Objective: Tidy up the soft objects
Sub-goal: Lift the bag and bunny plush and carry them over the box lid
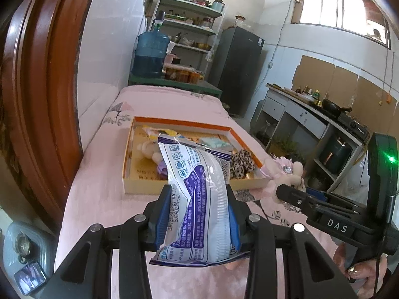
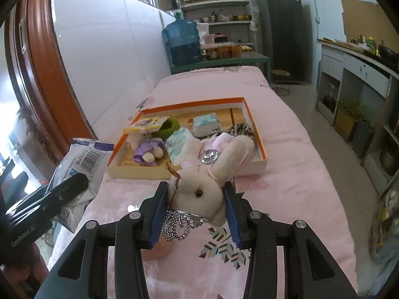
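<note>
My left gripper (image 1: 198, 194) is shut on a white and purple plastic packet (image 1: 197, 199), held upright above the pink bed cover just before the orange-rimmed shallow box (image 1: 139, 186). My right gripper (image 2: 195, 194) is shut on a cream plush rabbit (image 2: 202, 189) with a pink bow and a gem, held just before the box's (image 2: 259, 167) near edge. The box holds a small plush in purple (image 2: 149, 150), a green ring (image 2: 167, 127), a yellow packet (image 2: 146, 123), tissue packs (image 2: 205, 123) and a leopard scrunchie (image 1: 240, 165). The right gripper with the rabbit shows in the left wrist view (image 1: 290, 189); the packet shows in the right wrist view (image 2: 79, 159).
The bed (image 2: 299, 174) with the pink cover runs along a white wall (image 2: 112, 62) on the left. A red-brown door frame (image 1: 42, 87) stands at left. A water jug (image 1: 149, 52), shelves and a fridge (image 1: 237, 67) stand beyond the bed. A kitchen counter (image 1: 311, 114) lines the right.
</note>
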`<move>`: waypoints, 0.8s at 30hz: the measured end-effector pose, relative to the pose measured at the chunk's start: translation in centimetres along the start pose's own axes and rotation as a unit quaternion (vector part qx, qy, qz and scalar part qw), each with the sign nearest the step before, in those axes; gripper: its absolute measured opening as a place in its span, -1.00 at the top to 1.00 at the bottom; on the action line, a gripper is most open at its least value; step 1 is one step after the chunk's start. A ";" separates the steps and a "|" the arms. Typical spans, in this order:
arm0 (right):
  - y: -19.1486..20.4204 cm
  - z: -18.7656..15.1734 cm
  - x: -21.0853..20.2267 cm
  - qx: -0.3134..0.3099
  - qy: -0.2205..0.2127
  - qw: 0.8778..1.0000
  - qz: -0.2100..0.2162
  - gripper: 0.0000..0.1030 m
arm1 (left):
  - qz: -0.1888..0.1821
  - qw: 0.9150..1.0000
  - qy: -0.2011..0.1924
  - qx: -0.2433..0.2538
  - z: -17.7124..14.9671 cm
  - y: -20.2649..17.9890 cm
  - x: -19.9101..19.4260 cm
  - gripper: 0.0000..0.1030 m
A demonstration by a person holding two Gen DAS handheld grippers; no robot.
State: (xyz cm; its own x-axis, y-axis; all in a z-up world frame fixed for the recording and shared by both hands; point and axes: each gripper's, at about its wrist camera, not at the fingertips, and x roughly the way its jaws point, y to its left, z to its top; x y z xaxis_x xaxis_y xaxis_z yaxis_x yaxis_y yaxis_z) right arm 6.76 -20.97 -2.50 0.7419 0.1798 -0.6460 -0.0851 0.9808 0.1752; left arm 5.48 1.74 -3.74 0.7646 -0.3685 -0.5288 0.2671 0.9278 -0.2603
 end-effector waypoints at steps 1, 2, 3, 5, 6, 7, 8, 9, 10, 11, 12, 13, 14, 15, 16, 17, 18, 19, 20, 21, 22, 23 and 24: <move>0.0 0.1 0.0 -0.001 -0.002 1.000 0.000 0.14 | -0.001 1.000 -0.003 0.001 0.2 -0.1 0.0 0.22; 0.0 0.3 -0.1 -0.003 -0.004 1.000 -0.001 0.14 | -0.002 1.000 -0.004 0.002 0.4 -0.1 0.0 0.22; 0.0 0.5 -0.2 -0.004 -0.006 1.000 -0.001 0.14 | -0.003 1.000 -0.006 0.004 0.5 -0.2 0.0 0.22; 0.0 0.8 -0.3 -0.005 -0.008 1.000 -0.001 0.14 | -0.004 1.000 -0.008 0.005 0.8 -0.3 0.1 0.22; 0.0 0.9 -0.3 -0.006 -0.009 1.000 -0.002 0.14 | -0.006 1.000 -0.009 0.005 1.0 -0.4 0.1 0.22; 0.0 1.1 -0.3 -0.007 -0.010 1.000 -0.002 0.14 | -0.007 1.000 -0.009 0.005 1.1 -0.5 0.2 0.22; 0.0 1.2 -0.3 -0.008 -0.011 1.000 -0.002 0.14 | -0.007 1.000 -0.010 0.006 1.2 -0.5 0.2 0.22; 0.0 1.3 -0.3 -0.008 -0.012 1.000 -0.002 0.14 | -0.007 1.000 -0.012 0.007 1.3 -0.6 0.2 0.22; 0.0 1.4 -0.3 -0.008 -0.013 1.000 -0.002 0.14 | -0.008 1.000 -0.012 0.007 1.4 -0.7 0.3 0.22; 0.0 1.5 -0.3 -0.008 -0.013 1.000 -0.001 0.14 | -0.008 1.000 -0.012 0.008 1.5 -0.7 0.4 0.22; 0.0 1.7 -0.3 -0.009 -0.014 1.000 0.000 0.14 | -0.008 1.000 -0.013 0.008 1.6 -0.7 0.4 0.22; 0.0 1.8 -0.2 -0.009 -0.014 1.000 0.000 0.14 | -0.008 1.000 -0.013 0.008 1.7 -0.7 0.5 0.22; 0.0 1.9 -0.2 -0.010 -0.014 1.000 0.000 0.14 | -0.008 1.000 -0.014 0.007 1.8 -0.7 0.6 0.22; 0.0 2.1 -0.1 -0.010 -0.013 1.000 0.001 0.14 | -0.008 1.000 -0.014 0.006 2.0 -0.7 0.7 0.22; -0.1 2.2 0.0 -0.009 -0.014 1.000 0.002 0.14 | -0.007 1.000 -0.013 0.006 2.0 -0.7 0.7 0.22; -0.1 2.4 0.0 -0.008 -0.014 1.000 0.002 0.14 | -0.006 1.000 -0.012 0.006 2.0 -0.7 0.8 0.22; -0.2 2.6 0.1 -0.007 -0.014 1.000 0.003 0.14 | -0.005 1.000 -0.010 0.006 2.1 -0.7 0.9 0.22; -0.3 2.7 0.1 -0.006 -0.014 1.000 0.005 0.14 | -0.005 1.000 -0.009 0.006 2.2 -0.7 1.0 0.22; -0.4 2.9 0.2 -0.005 -0.013 1.000 0.006 0.14 | -0.004 1.000 -0.007 0.007 2.4 -0.8 1.1 0.22; -0.4 3.1 0.2 -0.004 -0.013 1.000 0.007 0.14 | -0.002 1.000 -0.007 0.008 2.7 -0.9 1.2 0.22; -0.5 3.3 0.3 -0.003 -0.013 1.000 0.008 0.14 | -0.001 1.000 -0.007 0.009 2.9 -1.0 1.2 0.22; -0.5 3.5 0.3 -0.003 -0.014 1.000 0.009 0.14 | 0.000 1.000 -0.007 0.011 3.2 -1.1 1.3 0.22; -0.5 3.7 0.3 -0.003 -0.015 1.000 0.010 0.14 | 0.003 1.000 -0.007 0.013 3.4 -1.2 1.3 0.22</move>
State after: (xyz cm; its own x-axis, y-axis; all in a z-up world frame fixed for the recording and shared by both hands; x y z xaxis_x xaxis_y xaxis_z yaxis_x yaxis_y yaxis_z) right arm 9.46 -21.73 -0.06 0.7597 0.1975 -0.6196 -0.1041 0.9774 0.1840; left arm 8.16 0.35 -1.37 0.7745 -0.3628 -0.5181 0.2781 0.9310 -0.2363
